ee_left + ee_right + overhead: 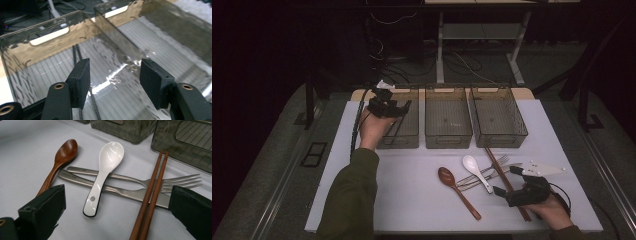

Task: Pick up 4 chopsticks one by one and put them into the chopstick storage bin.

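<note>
Counter (422,200) carries three bins; black chopsticks (75,53) lie in the left bin (404,141). Left gripper (113,82) hovers above, fingers apart, empty: lift clear. Right gripper (117,220), fingers wide, should straddle the brown chopsticks (152,195).

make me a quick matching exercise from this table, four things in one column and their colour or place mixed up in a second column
Things:
1. soup spoon
2. wooden spoon
3. black chopsticks
4. fork

Descriptions:
a. lies inside the left bin
b. glossy white, lying across the metal handles
c. brown, left of the other cutlery
d. silver, tines pointing towards the bins

Pairs: 1-b, 2-c, 3-a, 4-d
</note>
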A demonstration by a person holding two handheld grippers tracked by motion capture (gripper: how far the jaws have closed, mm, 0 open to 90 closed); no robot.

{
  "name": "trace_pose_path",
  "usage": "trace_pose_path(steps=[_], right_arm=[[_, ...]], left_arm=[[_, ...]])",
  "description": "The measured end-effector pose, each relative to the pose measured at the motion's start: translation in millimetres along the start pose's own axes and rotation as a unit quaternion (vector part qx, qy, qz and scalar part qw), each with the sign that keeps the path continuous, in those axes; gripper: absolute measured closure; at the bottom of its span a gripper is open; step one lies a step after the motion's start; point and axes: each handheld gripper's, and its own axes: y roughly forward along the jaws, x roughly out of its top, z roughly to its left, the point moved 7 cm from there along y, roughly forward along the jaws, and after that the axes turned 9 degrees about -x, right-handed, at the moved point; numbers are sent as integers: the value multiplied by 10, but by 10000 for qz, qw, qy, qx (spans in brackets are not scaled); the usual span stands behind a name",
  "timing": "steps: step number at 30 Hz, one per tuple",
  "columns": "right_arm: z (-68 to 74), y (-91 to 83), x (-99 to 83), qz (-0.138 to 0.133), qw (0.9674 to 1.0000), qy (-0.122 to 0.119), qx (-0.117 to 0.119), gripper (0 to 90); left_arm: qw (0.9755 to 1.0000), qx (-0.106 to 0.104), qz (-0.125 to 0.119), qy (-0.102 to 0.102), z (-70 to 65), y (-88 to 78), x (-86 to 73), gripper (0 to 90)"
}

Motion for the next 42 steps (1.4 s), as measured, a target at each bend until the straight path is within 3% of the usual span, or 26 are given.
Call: trace_pose_path(steps=[7, 16, 22, 30, 42], right_arm=[[-2, 5, -2, 18, 10000, -4, -1, 10], [-7, 10, -6, 35, 10000, -4, -17, 10], [-6, 13, -6, 34, 10000, -10, -21, 10], [-2, 4, -6, 47, 10000, 39, -20, 10], [-15, 1, 2, -1, 10000, 11, -56, 10]], left_arm=[[9992, -302, 4, 259, -227, -115, -42, 325], [9967, -586, -181, 524, -500, -256, -126, 262], [9948, -769, -319, 586, -661, -312, -212, 223], [9932, -857, -311, 726, -880, -376, -470, 156], [9908, -1064, -318, 771, -1115, -451, -896, 110]])
